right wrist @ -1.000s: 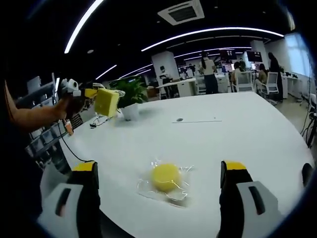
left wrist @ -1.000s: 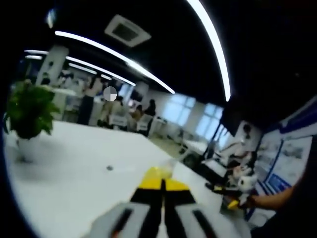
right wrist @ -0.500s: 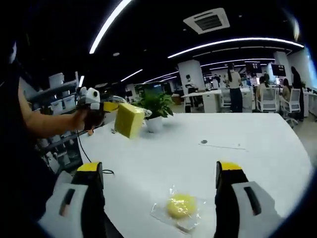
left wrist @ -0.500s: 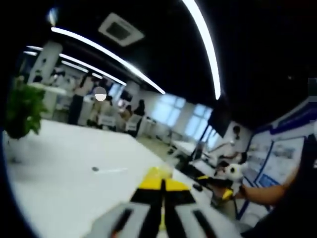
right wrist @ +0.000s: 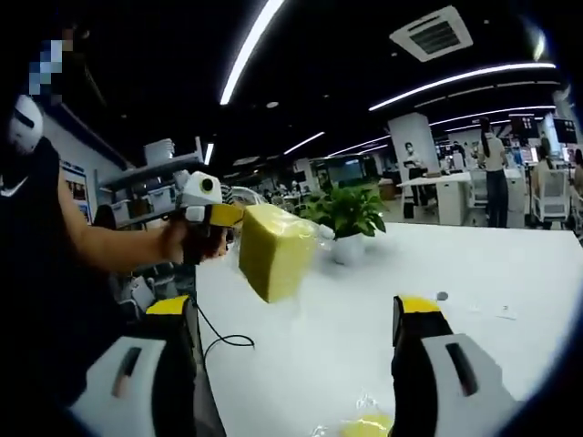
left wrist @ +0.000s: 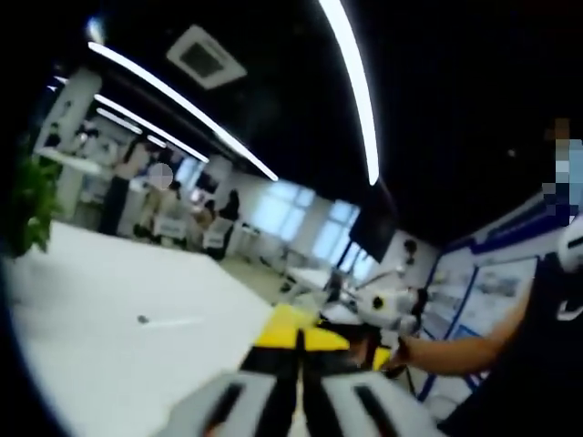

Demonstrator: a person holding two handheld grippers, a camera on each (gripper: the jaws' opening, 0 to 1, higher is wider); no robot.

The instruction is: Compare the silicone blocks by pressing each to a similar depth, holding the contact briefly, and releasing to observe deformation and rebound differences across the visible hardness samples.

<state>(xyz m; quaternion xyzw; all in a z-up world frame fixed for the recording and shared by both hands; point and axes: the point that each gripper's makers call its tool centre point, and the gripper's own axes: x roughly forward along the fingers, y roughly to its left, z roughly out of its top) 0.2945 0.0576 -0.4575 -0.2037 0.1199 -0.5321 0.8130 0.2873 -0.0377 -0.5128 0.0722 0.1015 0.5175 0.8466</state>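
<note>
A pale yellow rectangular silicone block [right wrist: 277, 250] in clear wrap hangs in the air above the white table [right wrist: 492, 273]. My left gripper [right wrist: 226, 218] is shut on its edge, with a person's hand behind it. In the left gripper view the jaws of the left gripper [left wrist: 300, 339] are pressed together, and a sliver of the yellow block [left wrist: 290, 318] shows past their tips. My right gripper [right wrist: 290, 308] stands open with nothing between its jaws. A round yellow block [right wrist: 367, 426] in a clear bag lies on the table at the lower edge. The right gripper [left wrist: 381, 353] also shows, held in a hand.
A potted plant [right wrist: 346, 214] stands on the table behind the held block, and a black cable [right wrist: 223, 341] trails over the left edge. The plant [left wrist: 27, 205] also sits far left on the table [left wrist: 100, 346]. Desks, chairs and people fill the background.
The left gripper has carried the rectangular block closer to the right gripper and higher in its view. The right view has tipped up, so the round block now sits at its bottom edge.
</note>
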